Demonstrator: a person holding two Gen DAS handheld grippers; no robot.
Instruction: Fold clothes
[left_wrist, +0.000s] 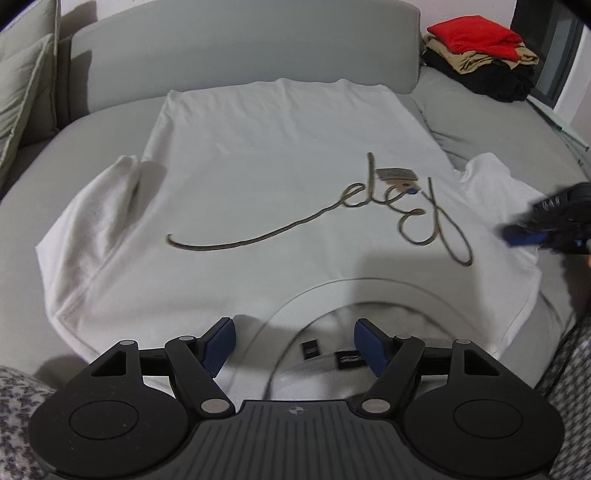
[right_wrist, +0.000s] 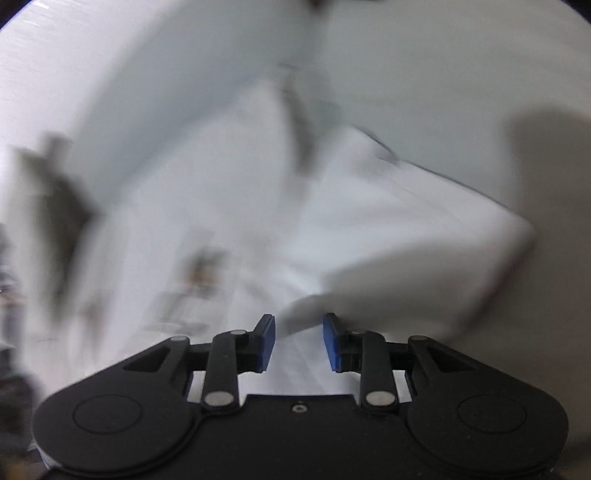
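A white T-shirt (left_wrist: 258, 173) with olive script lettering (left_wrist: 354, 199) lies flat, front up, on a grey sofa seat (left_wrist: 110, 122). Its collar (left_wrist: 332, 354) is nearest me and a paper tag (left_wrist: 397, 175) lies on the chest. My left gripper (left_wrist: 294, 345) is open and empty just above the collar. My right gripper (left_wrist: 546, 229) is over the shirt's right sleeve (left_wrist: 491, 184), blurred. In the right wrist view the right gripper (right_wrist: 299, 341) is open, with white sleeve cloth (right_wrist: 388, 240) ahead of the fingers; the view is motion-blurred.
A pile of folded clothes, red on top of tan and black (left_wrist: 480, 51), sits at the sofa's far right. A pale cushion (left_wrist: 26, 81) stands at the left. The sofa back (left_wrist: 240, 40) runs behind the shirt. Patterned fabric (left_wrist: 18, 406) shows at the near corners.
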